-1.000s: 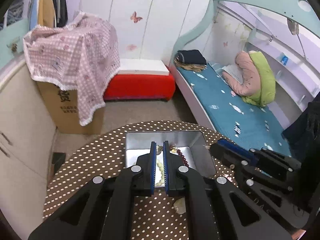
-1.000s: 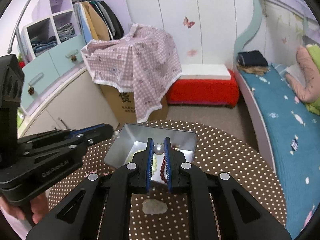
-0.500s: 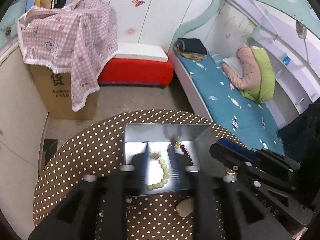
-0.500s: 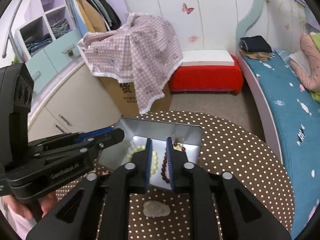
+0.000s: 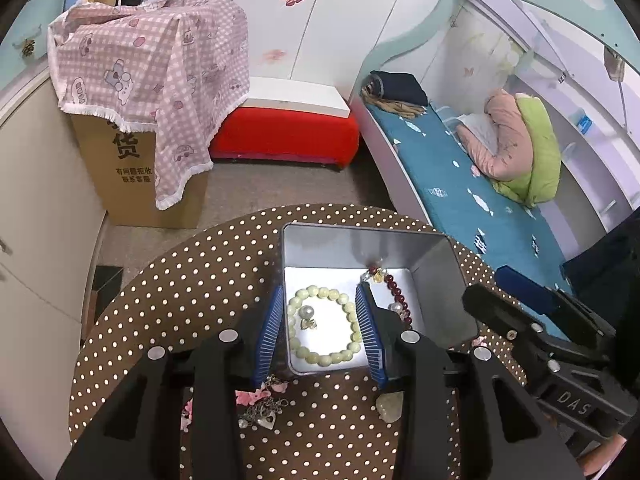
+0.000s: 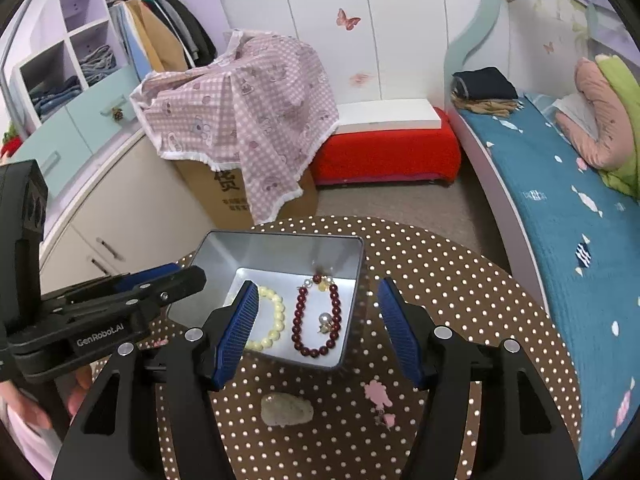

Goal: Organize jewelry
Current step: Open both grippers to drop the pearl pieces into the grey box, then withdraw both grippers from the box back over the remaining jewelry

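A silver metal tin [image 5: 432, 264] [image 6: 224, 256] stands on the round brown polka-dot table [image 5: 192, 288] [image 6: 460, 280]. In it lie a pale green bead bracelet [image 5: 352, 314] [image 6: 276, 316], a dark red bead bracelet [image 5: 394, 286] [image 6: 300, 320] and pearl earrings [image 5: 307, 314] [image 6: 325, 319]. My left gripper [image 5: 320, 334] is open and empty over the tin's near edge. My right gripper [image 6: 320, 334] is open and empty, wide apart over the tin's near right corner. A pale stone pendant [image 5: 390, 406] [image 6: 286, 410] and a silver chain with heart charms [image 5: 262, 410] lie on the table in front of the tin.
Pink hair clips [image 6: 378, 394] [image 5: 250, 396] lie on the table. Beyond the table are a cardboard box under a pink checked cloth [image 5: 152, 64], a red bench [image 5: 284, 136], a bed with blue cover [image 5: 480, 200] and cabinets [image 6: 120, 208] at left.
Both grippers were shut on pearl earrings over the tin a second ago. Both have opened, the earrings now lie in the tin, and the grippers have drawn back a little.
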A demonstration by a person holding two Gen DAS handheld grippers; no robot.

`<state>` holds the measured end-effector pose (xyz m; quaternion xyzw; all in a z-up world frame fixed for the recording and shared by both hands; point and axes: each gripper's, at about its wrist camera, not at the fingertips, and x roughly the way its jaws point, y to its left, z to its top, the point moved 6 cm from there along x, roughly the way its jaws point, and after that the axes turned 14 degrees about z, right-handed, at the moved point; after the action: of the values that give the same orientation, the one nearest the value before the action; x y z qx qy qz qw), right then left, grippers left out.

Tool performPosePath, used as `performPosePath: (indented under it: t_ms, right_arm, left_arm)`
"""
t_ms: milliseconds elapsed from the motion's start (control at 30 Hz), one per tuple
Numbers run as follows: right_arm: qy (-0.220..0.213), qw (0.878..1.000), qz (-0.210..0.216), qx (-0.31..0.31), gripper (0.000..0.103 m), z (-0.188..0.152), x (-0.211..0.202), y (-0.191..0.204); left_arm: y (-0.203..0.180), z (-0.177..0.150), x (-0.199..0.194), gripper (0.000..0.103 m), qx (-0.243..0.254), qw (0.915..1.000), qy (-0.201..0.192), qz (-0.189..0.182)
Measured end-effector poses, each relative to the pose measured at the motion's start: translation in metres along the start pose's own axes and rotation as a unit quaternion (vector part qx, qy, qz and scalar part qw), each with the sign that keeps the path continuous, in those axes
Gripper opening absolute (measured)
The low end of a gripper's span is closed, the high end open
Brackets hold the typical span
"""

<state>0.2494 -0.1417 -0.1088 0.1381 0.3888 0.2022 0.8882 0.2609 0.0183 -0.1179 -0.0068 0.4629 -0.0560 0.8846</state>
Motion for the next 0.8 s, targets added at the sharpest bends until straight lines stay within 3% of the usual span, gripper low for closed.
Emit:
performPosePath:
  t_ms: [433,533,800]
  right_arm:
    - [-0.019,1.000,-0.007,-0.003,0.061,-0.014,-0.030,0.006]
    - [-0.026,1.000,-0.012,-0.012,0.071,-0.019,-0.040,0.009]
    - [-0.029,0.999,-0.014,-0.016,0.081,-0.034,-0.058,0.011]
  left_arm:
    - [0.005,-0.019,-0.019,0.036,-0.002,1.0000,-0.003,-0.001]
    - [0.009,-0.025,-0.025,0.036,-0.007,0.9999,-0.006,0.012]
    - [0.026,-0.038,-0.045,0.039,-0.017,0.9988,-0.020,0.042]
